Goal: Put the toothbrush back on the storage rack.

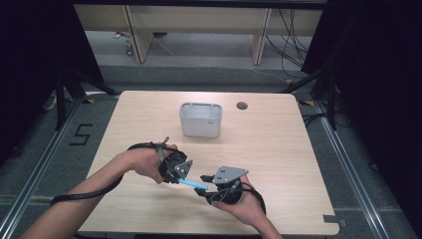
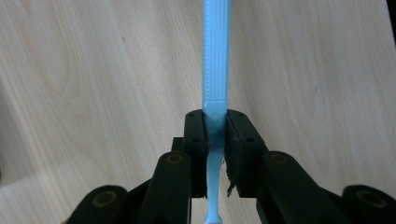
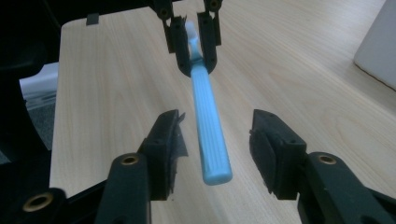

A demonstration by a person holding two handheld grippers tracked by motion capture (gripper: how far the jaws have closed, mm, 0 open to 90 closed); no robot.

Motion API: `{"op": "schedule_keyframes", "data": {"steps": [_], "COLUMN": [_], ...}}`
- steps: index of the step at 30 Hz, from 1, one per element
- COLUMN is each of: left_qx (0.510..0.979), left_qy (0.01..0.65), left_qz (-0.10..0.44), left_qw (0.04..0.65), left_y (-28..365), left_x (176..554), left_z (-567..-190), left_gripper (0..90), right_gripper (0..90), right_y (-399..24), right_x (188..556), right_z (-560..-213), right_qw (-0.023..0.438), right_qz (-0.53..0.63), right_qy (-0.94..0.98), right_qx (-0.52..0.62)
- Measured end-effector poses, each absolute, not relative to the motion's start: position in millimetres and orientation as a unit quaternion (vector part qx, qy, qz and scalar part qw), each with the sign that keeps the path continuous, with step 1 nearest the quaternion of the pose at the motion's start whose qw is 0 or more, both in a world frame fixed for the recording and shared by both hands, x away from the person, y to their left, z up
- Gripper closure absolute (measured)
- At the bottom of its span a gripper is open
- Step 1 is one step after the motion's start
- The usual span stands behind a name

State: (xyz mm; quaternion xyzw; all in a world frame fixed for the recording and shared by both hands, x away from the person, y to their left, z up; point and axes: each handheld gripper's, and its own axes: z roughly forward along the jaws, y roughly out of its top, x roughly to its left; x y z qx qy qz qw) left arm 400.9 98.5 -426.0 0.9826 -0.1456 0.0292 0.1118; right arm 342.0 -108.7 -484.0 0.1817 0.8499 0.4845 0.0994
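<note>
A grey bin (image 1: pixel 200 119) stands toward the bench's (image 1: pixel 278 149) far edge, the one obstacle there. Bare wood lies open along the left, right and near edges.

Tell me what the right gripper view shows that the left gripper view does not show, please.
In the right gripper view: the right gripper with its jaws open on either side of the ribbed free end of the blue toothbrush, pads not touching it; the left gripper seen from the front; a corner of the white container.

In the left gripper view: a close look at the left gripper's pads pressing the toothbrush's thin neck, the handle running away from the jaws.

Both: the toothbrush, the left gripper shut on it, and the wooden table.
</note>
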Motion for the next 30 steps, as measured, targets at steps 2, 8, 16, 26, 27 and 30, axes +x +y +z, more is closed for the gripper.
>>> {"op": "schedule_keyframes", "data": {"steps": [2,8,16,26,27,30], "left_qx": [0.983,0.982,0.981,0.981,0.981,0.981], "left_qy": [-0.145,-0.148,-0.152,-0.158,-0.158,-0.156], "left_qz": [0.029,0.030,0.030,0.031,0.029,0.028], "left_qw": [0.110,0.112,0.114,0.110,0.111,0.116], "left_y": [98.0,95.4,92.9,91.5,91.7,92.5], "left_x": [401.0,400.8,399.2,398.5,398.2,397.6], "left_z": [-426.1,-426.3,-424.7,-424.8,-425.1,-425.6], "left_gripper": [78.4,78.4,78.4,78.3,78.2,77.7], "right_gripper": [60.0,67.4,73.1,78.2,78.4,78.6], "right_y": [-105.7,-103.5,-101.4,-100.7,-100.2,-100.5], "right_x": [341.9,343.0,343.0,342.5,341.8,341.0], "right_z": [-486.9,-487.8,-488.2,-488.6,-489.1,-488.3], "right_qw": [0.098,0.105,0.099,0.105,0.100,0.098], "right_qz": [0.484,0.479,0.475,0.477,0.478,0.473], "right_qy": [0.851,0.855,0.859,0.859,0.859,0.863], "right_qx": [0.177,0.166,0.163,0.156,0.156,0.151]}}
